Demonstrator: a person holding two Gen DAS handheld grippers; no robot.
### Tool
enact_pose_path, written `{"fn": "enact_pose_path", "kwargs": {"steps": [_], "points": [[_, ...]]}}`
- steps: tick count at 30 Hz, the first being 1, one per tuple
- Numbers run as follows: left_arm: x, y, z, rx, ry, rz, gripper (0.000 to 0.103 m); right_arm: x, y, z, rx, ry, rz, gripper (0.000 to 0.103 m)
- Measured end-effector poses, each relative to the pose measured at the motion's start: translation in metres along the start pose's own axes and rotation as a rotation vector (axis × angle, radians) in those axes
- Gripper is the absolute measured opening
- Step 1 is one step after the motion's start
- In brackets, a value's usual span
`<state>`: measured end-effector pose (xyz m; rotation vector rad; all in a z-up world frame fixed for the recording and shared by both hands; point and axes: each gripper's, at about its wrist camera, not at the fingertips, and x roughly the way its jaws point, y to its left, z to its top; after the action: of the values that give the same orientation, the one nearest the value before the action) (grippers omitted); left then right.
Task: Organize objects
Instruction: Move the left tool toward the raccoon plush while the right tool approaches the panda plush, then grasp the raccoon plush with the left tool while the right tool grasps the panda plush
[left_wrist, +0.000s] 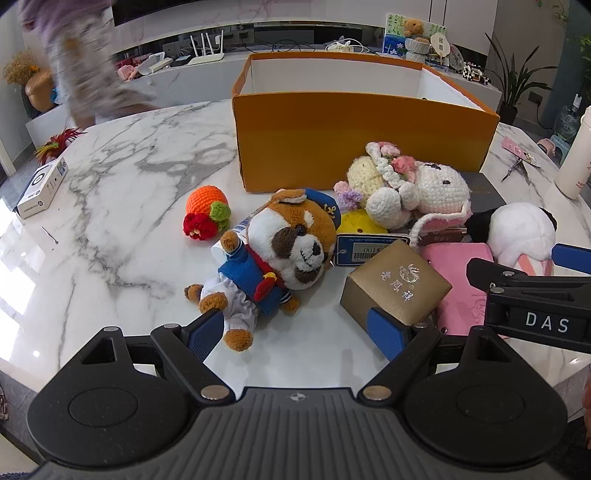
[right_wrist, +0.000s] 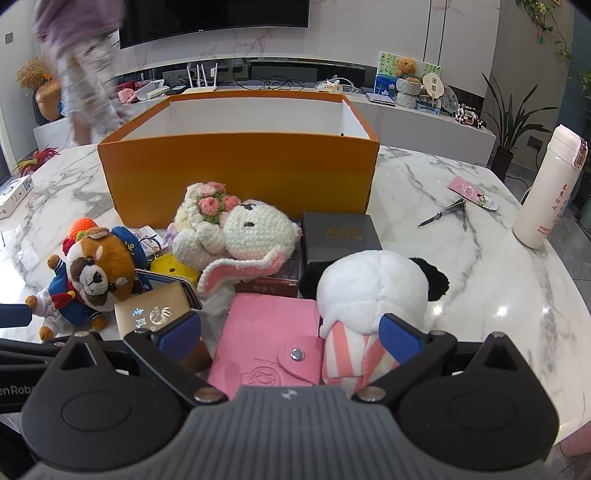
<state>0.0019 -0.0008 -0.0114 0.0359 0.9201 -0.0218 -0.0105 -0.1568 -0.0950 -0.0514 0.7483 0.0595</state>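
Note:
An open orange box (left_wrist: 354, 136) (right_wrist: 236, 173) stands at the back of the marble table. In front of it lie a sailor dog plush (left_wrist: 273, 254) (right_wrist: 88, 277), a crocheted orange (left_wrist: 205, 212), a crocheted bunny (left_wrist: 410, 184) (right_wrist: 240, 232), a gold box (left_wrist: 395, 282) (right_wrist: 155, 310), a pink wallet (right_wrist: 269, 339) (left_wrist: 458, 266), a panda plush (right_wrist: 369, 291) (left_wrist: 521, 229) and a dark box (right_wrist: 338, 236). My left gripper (left_wrist: 299, 332) is open, just short of the dog's feet and the gold box. My right gripper (right_wrist: 290, 332) is open over the wallet and the panda's striped body.
A white thermos (right_wrist: 550, 188) (left_wrist: 576, 155), small scissors (right_wrist: 443, 214) and a pink card (right_wrist: 472, 192) lie on the right. A white carton (left_wrist: 42, 188) sits at the left edge. A blurred person (right_wrist: 81, 55) stands behind the table on the left.

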Motion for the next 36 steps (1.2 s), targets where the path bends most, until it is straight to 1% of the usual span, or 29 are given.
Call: {"fn": "enact_pose_path", "kwargs": {"steps": [9, 12, 17, 19, 21, 22, 23, 26, 32, 36], "points": [[0.001, 0.003, 0.000, 0.008, 0.014, -0.002, 0.100, -0.009, -0.005, 0.000, -0.005, -0.008, 0.002, 0.102], [0.003, 0.010, 0.001, -0.002, 0.020, -0.024, 0.100, -0.014, -0.012, -0.001, -0.001, -0.012, 0.000, 0.102], [0.008, 0.024, 0.007, -0.020, 0.035, -0.082, 0.100, -0.017, -0.026, -0.003, 0.025, -0.009, -0.001, 0.102], [0.015, 0.029, 0.011, -0.002, 0.061, -0.105, 0.100, -0.017, -0.031, -0.004, 0.036, -0.006, 0.002, 0.102], [0.023, 0.032, 0.018, 0.036, 0.097, -0.119, 0.100, -0.017, -0.037, -0.006, 0.045, 0.000, 0.003, 0.102], [0.026, 0.033, 0.021, 0.053, 0.115, -0.115, 0.095, -0.016, -0.039, -0.006, 0.049, 0.001, 0.002, 0.102], [0.026, 0.035, 0.022, 0.069, 0.126, -0.113, 0.094, -0.016, -0.042, -0.007, 0.053, 0.002, -0.001, 0.102], [0.022, 0.043, 0.025, 0.078, 0.100, -0.130, 0.094, -0.015, -0.050, -0.007, 0.073, 0.006, -0.003, 0.102], [0.039, 0.037, 0.042, 0.122, 0.127, -0.165, 0.094, -0.012, -0.056, -0.006, 0.082, 0.008, 0.004, 0.102], [0.053, 0.022, 0.043, 0.209, 0.137, -0.127, 0.094, -0.008, -0.062, -0.007, 0.088, 0.021, 0.012, 0.102]]}}
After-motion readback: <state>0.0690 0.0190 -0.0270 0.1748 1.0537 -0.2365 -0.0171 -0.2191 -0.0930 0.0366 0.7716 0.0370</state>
